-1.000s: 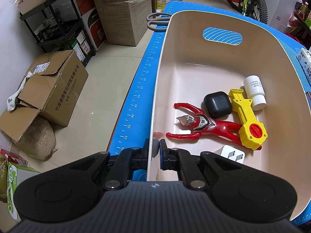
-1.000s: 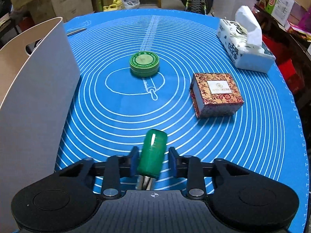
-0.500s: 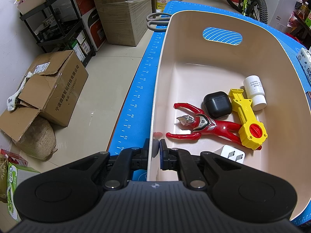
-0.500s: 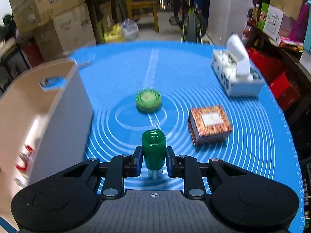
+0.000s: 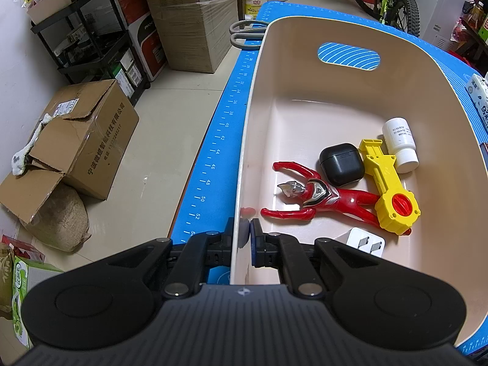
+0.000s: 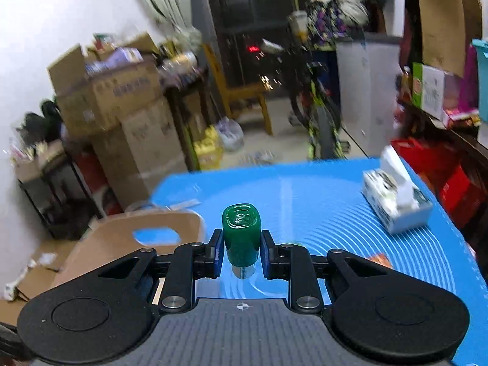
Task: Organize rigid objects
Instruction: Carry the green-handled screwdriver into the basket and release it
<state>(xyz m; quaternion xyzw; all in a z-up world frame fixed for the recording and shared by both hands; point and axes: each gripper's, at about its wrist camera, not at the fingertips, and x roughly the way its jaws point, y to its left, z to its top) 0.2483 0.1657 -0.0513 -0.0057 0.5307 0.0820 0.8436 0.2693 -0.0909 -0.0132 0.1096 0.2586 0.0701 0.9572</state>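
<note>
My left gripper (image 5: pixel 245 231) is shut on the near left rim of the beige bin (image 5: pixel 253 97). In the bin lie a red hero figure (image 5: pixel 317 198), a black earbud case (image 5: pixel 341 164), a yellow toy (image 5: pixel 389 186), a white bottle (image 5: pixel 399 143) and a white plug (image 5: pixel 366 241). My right gripper (image 6: pixel 240 253) is shut on a green-capped bottle (image 6: pixel 241 235) and holds it raised above the blue mat (image 6: pixel 320 201). The bin also shows in the right wrist view (image 6: pixel 122 238), low and to the left.
A tissue box (image 6: pixel 396 201) stands on the mat at the right. Grey scissors (image 5: pixel 244 30) lie beyond the bin. A patterned box (image 6: pixel 378 259) peeks out behind my right finger. Cardboard boxes (image 5: pixel 76 134) and shelves stand on the floor to the left.
My right gripper has lifted the green bottle off the mat and tilted upward, with the bin dropping lower left in its view. The left gripper has not moved.
</note>
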